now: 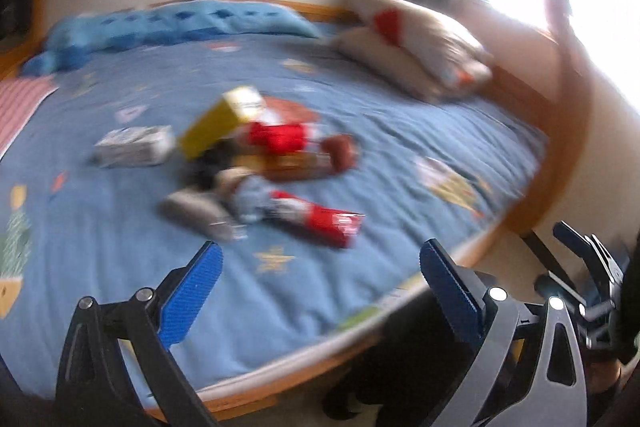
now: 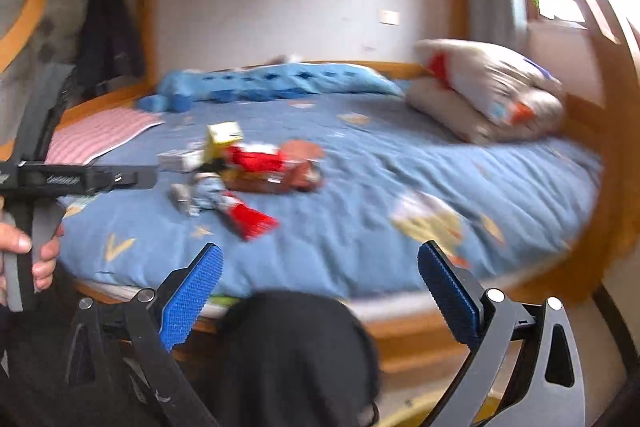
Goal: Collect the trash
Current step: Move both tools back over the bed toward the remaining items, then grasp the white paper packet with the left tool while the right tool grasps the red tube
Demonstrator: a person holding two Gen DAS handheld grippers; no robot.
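Both claws, left [image 1: 320, 287] and right [image 2: 320, 291], are spread, empty. The trash pile [image 1: 256, 155] lies well ahead; the nearest red wrapper [image 1: 320, 219] should be approached first.

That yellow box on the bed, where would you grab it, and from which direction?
Probably across the raised upper end of the yellow box, coming from above. It lies tilted, propped on the red wrapper, so that end stands clear. Blur hides finer detail.
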